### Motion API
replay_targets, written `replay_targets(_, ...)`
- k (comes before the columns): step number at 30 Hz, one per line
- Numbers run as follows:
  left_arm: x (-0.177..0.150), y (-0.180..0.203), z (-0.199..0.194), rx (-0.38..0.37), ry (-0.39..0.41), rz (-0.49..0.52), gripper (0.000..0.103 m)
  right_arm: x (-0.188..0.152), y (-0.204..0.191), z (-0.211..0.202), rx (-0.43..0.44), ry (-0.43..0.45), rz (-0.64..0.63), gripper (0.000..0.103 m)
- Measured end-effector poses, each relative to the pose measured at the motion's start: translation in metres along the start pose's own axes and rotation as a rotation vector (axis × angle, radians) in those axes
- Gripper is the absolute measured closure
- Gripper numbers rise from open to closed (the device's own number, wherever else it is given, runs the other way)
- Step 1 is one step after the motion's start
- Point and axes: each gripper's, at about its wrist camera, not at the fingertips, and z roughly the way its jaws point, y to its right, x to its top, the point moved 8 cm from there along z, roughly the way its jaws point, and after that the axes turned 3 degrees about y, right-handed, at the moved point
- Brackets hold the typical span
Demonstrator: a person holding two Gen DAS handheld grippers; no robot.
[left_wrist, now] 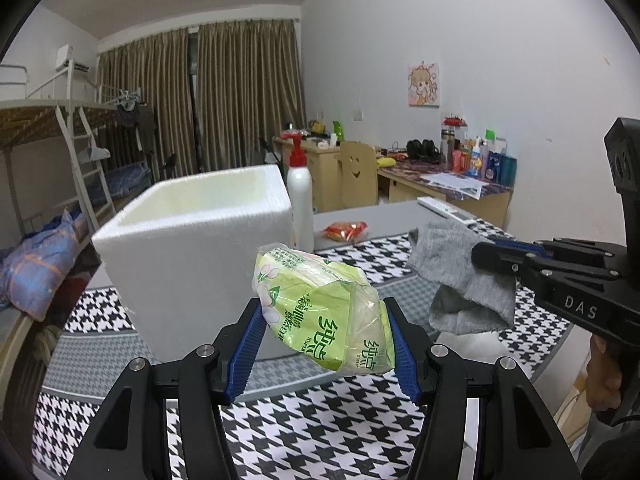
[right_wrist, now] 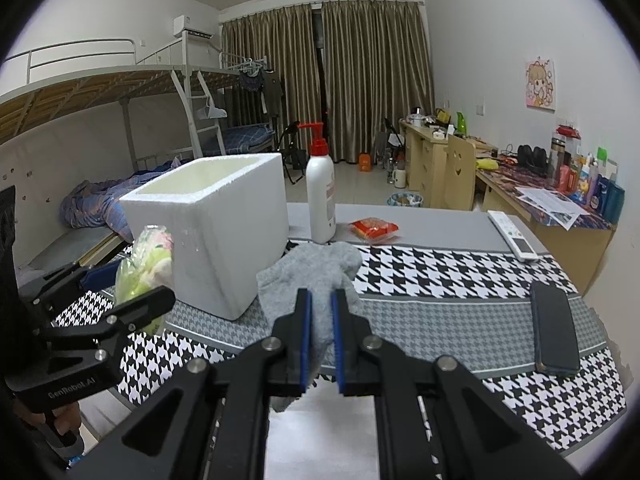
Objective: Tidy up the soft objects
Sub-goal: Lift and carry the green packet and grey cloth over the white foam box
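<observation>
My left gripper (left_wrist: 324, 312) is shut on a green tissue pack (left_wrist: 320, 304), held in the air in front of the white foam box (left_wrist: 200, 240). In the right wrist view the same pack (right_wrist: 146, 268) shows at the left, just beside the box (right_wrist: 216, 232). My right gripper (right_wrist: 321, 300) is shut on a grey cloth (right_wrist: 316, 276), which hangs between its blue pads above the table. The left wrist view shows that cloth (left_wrist: 460, 276) drooping from the right gripper's fingers (left_wrist: 504, 258). The foam box is open at the top and looks empty.
A white pump bottle (right_wrist: 320, 196) stands behind the box, a red snack packet (right_wrist: 374, 230) beside it. A remote (right_wrist: 512, 234) and a dark phone (right_wrist: 554, 328) lie at the right on the houndstooth tablecloth (right_wrist: 440, 272). Bunk beds stand left, desks right.
</observation>
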Motion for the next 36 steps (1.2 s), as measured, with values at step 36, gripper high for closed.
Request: replay_targets(36,0.056,-0.021,-0.013,0.020,0.130,0.021,0.043,0.050,-0.013,-0.003,-0.006,0.101,-0.036,0.090)
